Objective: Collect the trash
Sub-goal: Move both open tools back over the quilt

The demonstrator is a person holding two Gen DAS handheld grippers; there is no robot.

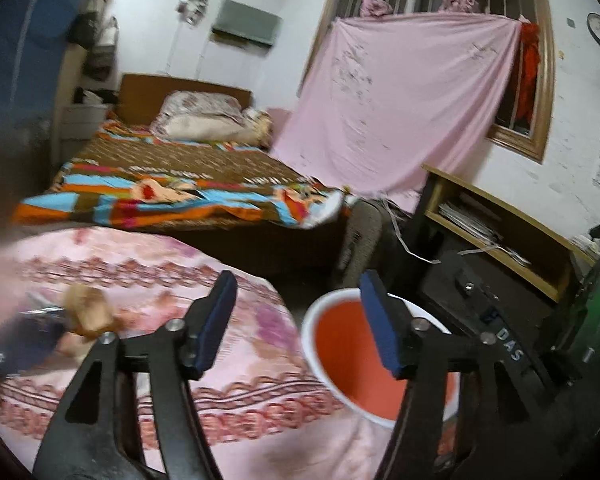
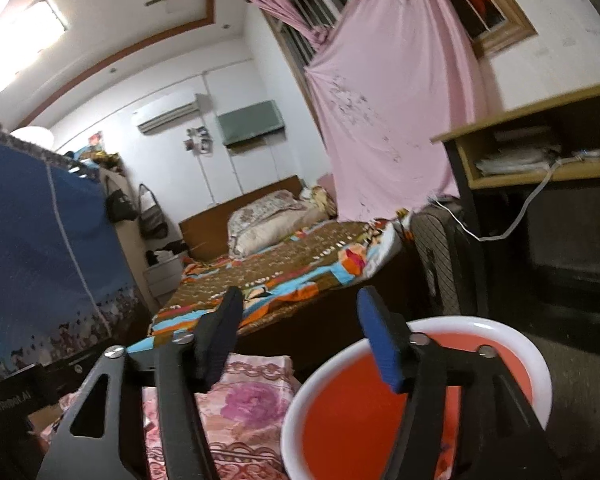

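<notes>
Orange bin with white rim (image 1: 340, 344) low and just right of centre under the left claw (image 1: 296, 320), its mouth open upward, the right pad of that claw overlapping the rim in view. Same bin (image 2: 472, 330) below and right of the right claw (image 2: 298, 338), rim partly behind the blue pad. Left claw spread, nothing between the pads. Right claw spread too, gap bare.

Pink floral cloth (image 1: 204, 280) beneath and left of the left claw, spread over a surface beside the bin; a crumpled tan scrap (image 1: 90, 312) lying on it far left, blurred, next to a dark shape not clear enough to name. Same cloth (image 2: 248, 400) below the right claw, left of the bin.

Farther ahead of both claws, a bed with a brown and bright patterned blanket (image 1: 172, 184) and pillows (image 1: 204, 116) at its head. Pink sheet (image 1: 404, 96) hung across the window, right of the bed. Wooden desk (image 1: 496, 216) to the right, papers on its shelf. Blue fabric wardrobe (image 2: 40, 248) at far left.
</notes>
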